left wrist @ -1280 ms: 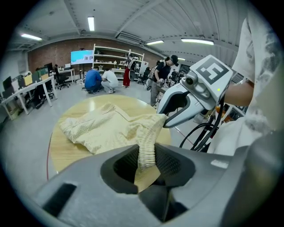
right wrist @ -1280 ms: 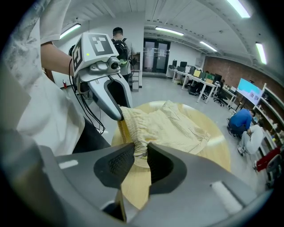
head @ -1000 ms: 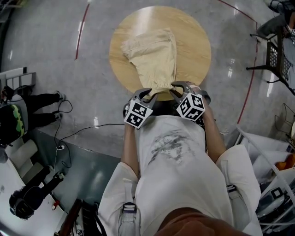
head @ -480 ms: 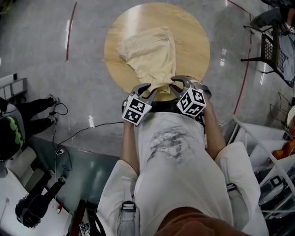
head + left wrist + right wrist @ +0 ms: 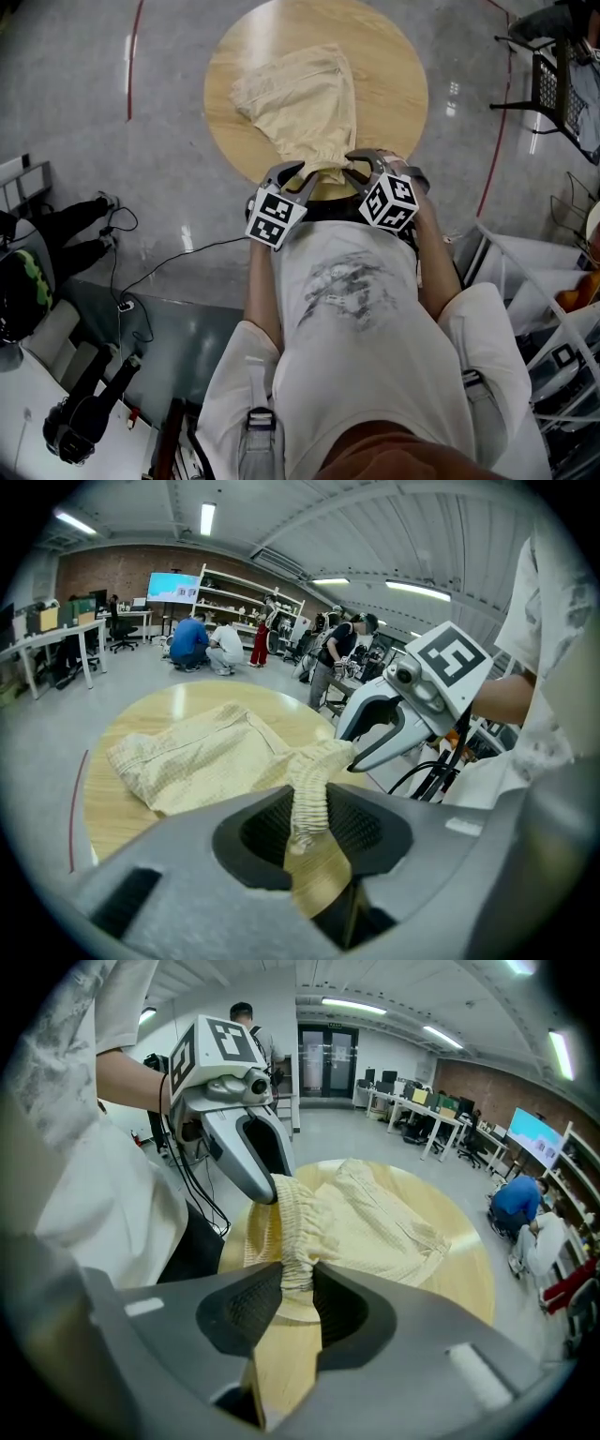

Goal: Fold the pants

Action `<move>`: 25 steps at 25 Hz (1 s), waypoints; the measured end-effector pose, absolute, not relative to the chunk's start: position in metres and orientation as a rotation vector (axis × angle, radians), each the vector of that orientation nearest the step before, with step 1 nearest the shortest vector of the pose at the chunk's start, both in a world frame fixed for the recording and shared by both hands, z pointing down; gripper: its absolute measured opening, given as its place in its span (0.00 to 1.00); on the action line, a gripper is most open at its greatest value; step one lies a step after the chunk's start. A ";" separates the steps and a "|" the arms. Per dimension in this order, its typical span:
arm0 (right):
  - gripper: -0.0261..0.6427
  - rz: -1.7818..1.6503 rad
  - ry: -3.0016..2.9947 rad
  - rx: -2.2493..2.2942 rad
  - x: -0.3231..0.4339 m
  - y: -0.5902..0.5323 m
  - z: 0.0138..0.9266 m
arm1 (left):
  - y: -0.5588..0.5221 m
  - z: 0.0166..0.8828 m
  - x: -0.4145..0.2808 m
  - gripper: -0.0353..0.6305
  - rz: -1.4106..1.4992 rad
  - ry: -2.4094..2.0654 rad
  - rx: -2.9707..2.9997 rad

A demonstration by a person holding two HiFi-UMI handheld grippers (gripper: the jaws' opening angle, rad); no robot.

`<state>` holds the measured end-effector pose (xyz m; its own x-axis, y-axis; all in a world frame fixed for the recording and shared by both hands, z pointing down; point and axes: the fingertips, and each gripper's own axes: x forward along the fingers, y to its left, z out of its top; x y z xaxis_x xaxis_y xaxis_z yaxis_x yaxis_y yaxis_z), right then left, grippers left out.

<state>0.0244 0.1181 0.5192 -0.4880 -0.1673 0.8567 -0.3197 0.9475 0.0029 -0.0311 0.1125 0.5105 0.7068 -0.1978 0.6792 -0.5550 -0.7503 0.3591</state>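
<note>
2 grippers are sharing the pants [image 5: 302, 98] waistband [image 5: 296, 1227] at the near table [image 5: 398, 89] edge: left gripper [image 5: 303, 174] is clamping it, right gripper [image 5: 353, 162] is opening its jaws around it. I am seeing the legs running straight away.

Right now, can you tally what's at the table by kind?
pants: 1
round wooden table: 1
grippers: 2 (left gripper, jaws shut on the pants; right gripper, jaws opening with the pants between them)
Total: 4
</note>
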 end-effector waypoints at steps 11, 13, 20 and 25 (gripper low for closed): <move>0.31 0.283 -2.094 0.287 0.025 0.156 0.542 | 0.104 0.517 -0.029 0.23 0.873 -0.611 2.347; 0.32 0.300 -2.094 0.275 0.023 0.163 0.548 | 0.103 0.518 -0.028 0.23 0.873 -0.617 2.346; 0.33 0.284 -2.087 0.302 0.020 0.173 0.567 | 0.102 0.519 -0.023 0.23 0.865 -0.638 2.333; 0.31 0.211 -2.068 0.341 0.017 0.167 0.585 | 0.099 0.524 -0.024 0.23 0.856 -0.655 2.317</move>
